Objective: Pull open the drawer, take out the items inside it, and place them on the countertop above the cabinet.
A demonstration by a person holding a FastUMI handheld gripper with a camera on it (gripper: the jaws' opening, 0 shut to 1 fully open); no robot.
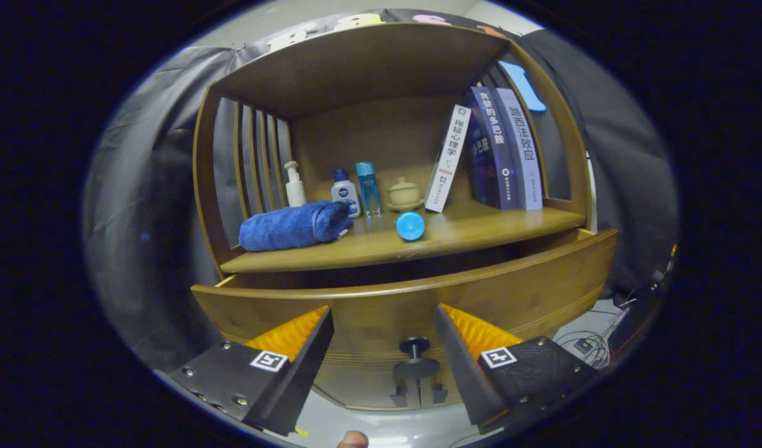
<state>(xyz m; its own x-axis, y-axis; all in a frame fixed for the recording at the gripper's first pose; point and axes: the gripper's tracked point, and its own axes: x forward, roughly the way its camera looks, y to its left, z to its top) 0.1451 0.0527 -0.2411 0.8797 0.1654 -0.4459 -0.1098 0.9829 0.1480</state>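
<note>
A wooden cabinet stands ahead with its drawer pulled partly out; a dark gap shows between the drawer front and the countertop, and the inside is hidden. The drawer's dark knob sits low on its front, between my fingers but apart from both. My gripper is open, close in front of the drawer front, holding nothing. On the countertop lie a rolled blue towel and a round blue cap-like item.
At the back of the countertop stand a white pump bottle, a small blue-capped bottle, a slim blue bottle and a lidded beige cup. Three books lean at the right. Cables lie on the floor to the right.
</note>
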